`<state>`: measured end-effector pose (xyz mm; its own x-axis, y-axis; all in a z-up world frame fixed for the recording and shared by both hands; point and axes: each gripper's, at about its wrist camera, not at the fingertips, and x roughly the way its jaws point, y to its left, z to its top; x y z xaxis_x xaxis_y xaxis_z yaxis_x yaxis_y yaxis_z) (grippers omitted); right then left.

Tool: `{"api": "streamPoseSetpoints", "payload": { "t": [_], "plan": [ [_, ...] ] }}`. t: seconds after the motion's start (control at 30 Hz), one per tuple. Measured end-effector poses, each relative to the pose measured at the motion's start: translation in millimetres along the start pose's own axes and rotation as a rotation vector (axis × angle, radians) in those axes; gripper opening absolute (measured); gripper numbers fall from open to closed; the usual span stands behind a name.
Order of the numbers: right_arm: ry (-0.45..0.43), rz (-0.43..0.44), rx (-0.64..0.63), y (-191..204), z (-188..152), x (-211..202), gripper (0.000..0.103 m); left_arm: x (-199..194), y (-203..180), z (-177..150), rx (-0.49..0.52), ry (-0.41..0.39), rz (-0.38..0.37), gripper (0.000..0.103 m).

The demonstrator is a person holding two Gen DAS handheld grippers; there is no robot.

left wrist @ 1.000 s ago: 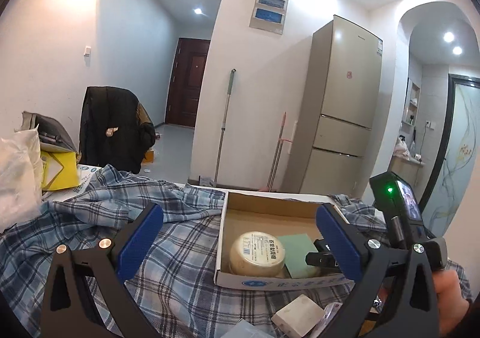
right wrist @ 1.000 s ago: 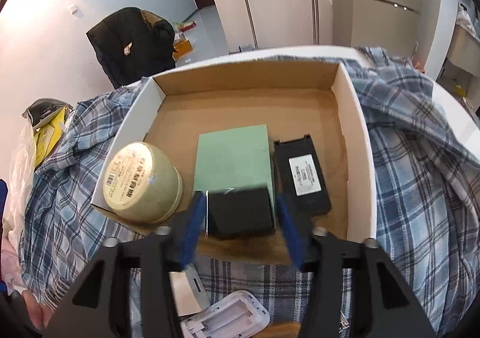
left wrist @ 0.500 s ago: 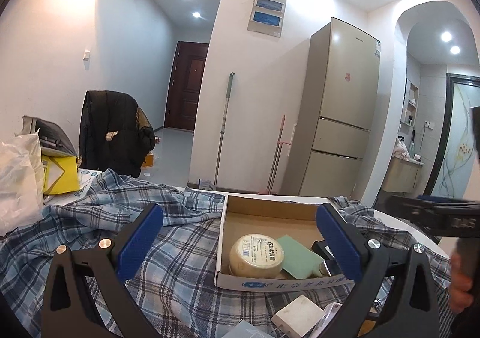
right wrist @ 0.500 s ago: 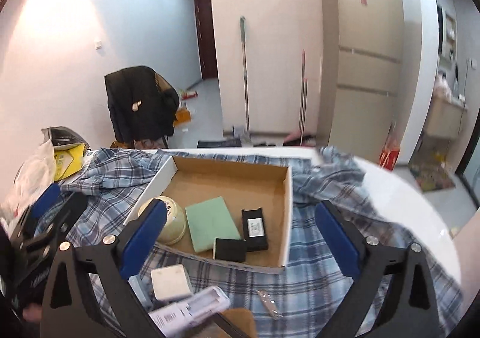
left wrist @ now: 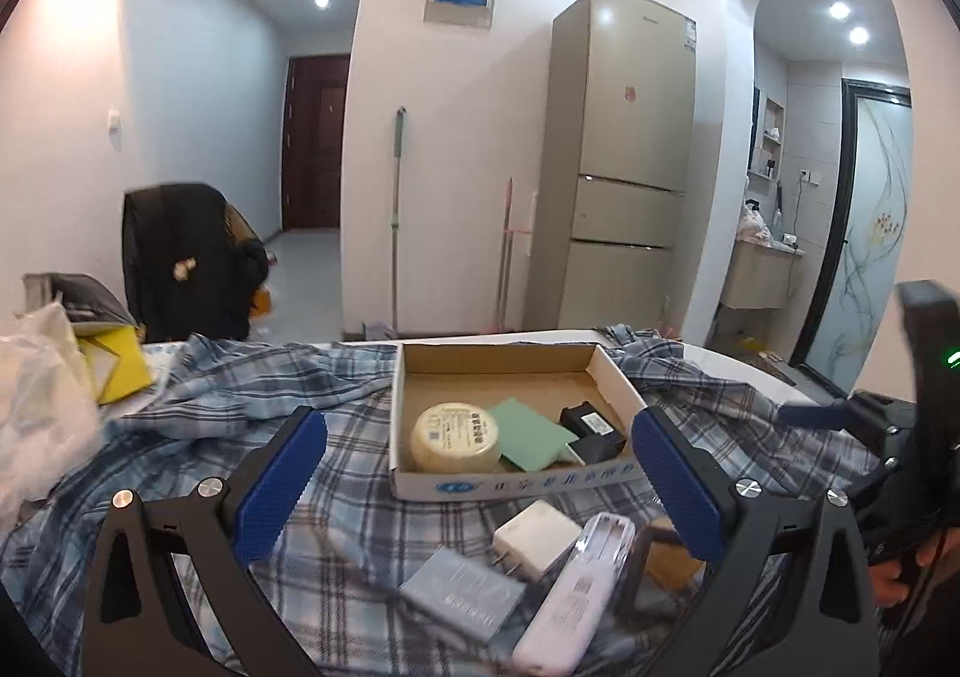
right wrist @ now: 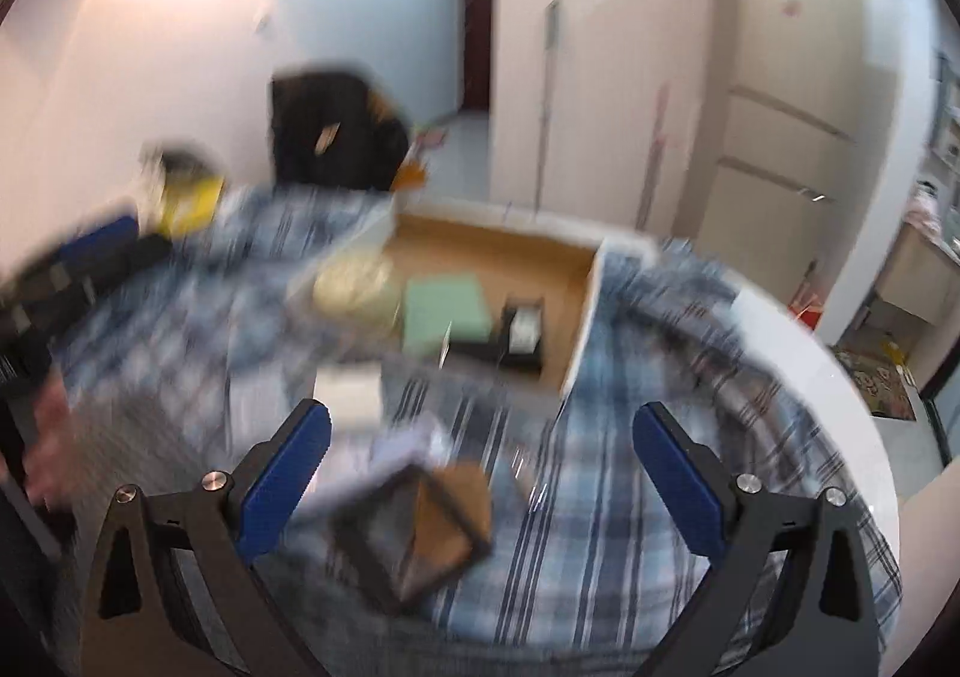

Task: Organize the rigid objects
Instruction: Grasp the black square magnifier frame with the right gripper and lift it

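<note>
Plaid cloth (left wrist: 198, 503); white remote (left wrist: 576, 596) lengthwise toward box (left wrist: 510, 482)

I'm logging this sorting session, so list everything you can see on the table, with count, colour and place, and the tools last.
box: 1, white outside, brown inside, on the cloth
tin: 1, cream, round, in the box, left
pad: 1, green, flat, in the box, middle
black blocks: 2, in the box, right
charger: 1, white, on the cloth, in front of the box
grey card: 1, on the cloth, beside the charger
remote: 1, white, on the cloth, beside the charger
frame: 1, dark, brown inside, blurred, on the cloth
cloth: 1, blue plaid, covers the table
yellow bag: 1, far left
left tool: 1, black with blue pads, open, empty
right tool: 1, same, open, empty
</note>
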<state>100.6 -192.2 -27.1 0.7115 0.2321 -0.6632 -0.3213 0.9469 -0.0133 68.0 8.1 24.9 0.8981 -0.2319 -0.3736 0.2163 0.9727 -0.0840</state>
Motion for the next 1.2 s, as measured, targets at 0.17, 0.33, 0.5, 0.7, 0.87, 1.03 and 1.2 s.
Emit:
{"api": "streamPoseSetpoints", "payload": {
  "t": [0.17, 0.33, 0.5, 0.7, 0.87, 1.03, 1.2],
  "plan": [
    [0.124, -0.034, -0.15, 17, -27, 19, 0.1, -7, -6, -28, -0.019, -0.051, 0.059, 0.103],
    [0.24, 0.027, -0.162, 21, -44, 35, 0.1, 10, -9, -34, 0.025, 0.027, 0.053, 0.103],
    [0.262, 0.02, -0.259, 36, -43, 47, 0.1, 18, 13, -38, -0.074, 0.067, 0.058, 0.103],
    [0.346, 0.004, -0.28, 39, -39, 70, 0.097, 25, 13, -41, -0.075, 0.088, 0.062, 0.103],
    [0.375, -0.01, -0.302, 41, -41, 78, 0.085, 23, 10, -40, -0.058, 0.076, 0.054, 0.103],
    [0.362, 0.011, -0.2, 28, -32, 77, 0.074, 24, 8, -41, -0.056, 0.081, 0.053, 0.103],
    [0.341, 0.056, -0.04, -1, -18, 75, 0.072, 24, 8, -41, -0.056, 0.079, 0.052, 0.103]
  ]
}}
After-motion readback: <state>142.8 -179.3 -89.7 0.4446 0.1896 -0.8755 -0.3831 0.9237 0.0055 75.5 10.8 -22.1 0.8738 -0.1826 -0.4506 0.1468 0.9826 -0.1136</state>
